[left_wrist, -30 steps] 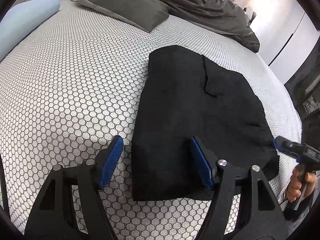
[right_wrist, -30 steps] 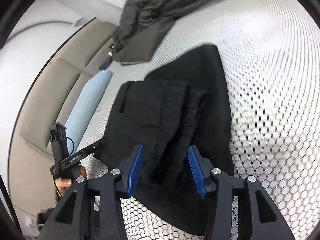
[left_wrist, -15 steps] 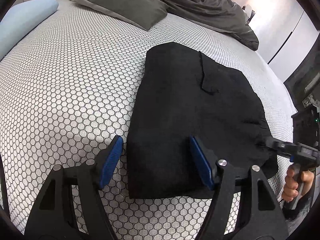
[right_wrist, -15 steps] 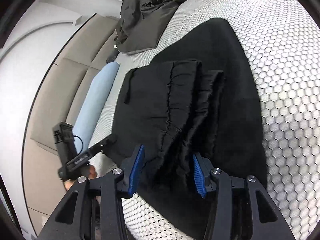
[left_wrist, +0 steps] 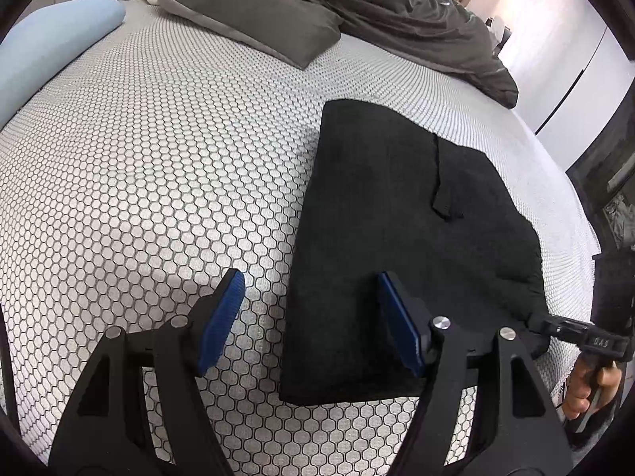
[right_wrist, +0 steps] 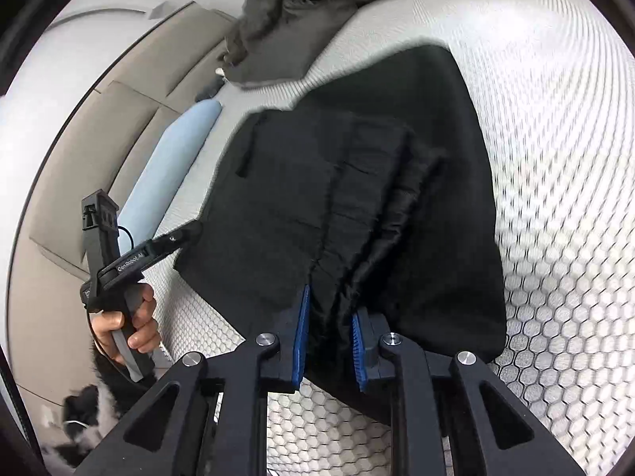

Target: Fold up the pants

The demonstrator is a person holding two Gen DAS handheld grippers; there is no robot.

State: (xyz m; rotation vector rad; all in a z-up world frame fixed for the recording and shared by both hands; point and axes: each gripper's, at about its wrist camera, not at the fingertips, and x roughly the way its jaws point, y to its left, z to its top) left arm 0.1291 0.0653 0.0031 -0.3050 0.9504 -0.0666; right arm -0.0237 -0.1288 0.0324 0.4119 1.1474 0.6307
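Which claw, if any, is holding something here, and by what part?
The right claw is shut on the black pants, pinching the gathered waistband edge. The left claw is open, astride the pants' near corner, holding nothing.

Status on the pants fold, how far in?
Done: black pants already lie as a compact folded rectangle on the honeycomb bed cover. In hand: right hand-held gripper is clamped on the gathered waistband end; left hand-held gripper is open over the near edge. Left: probably one more fold, then release.

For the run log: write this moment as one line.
left gripper open above pants | right gripper shut on pants
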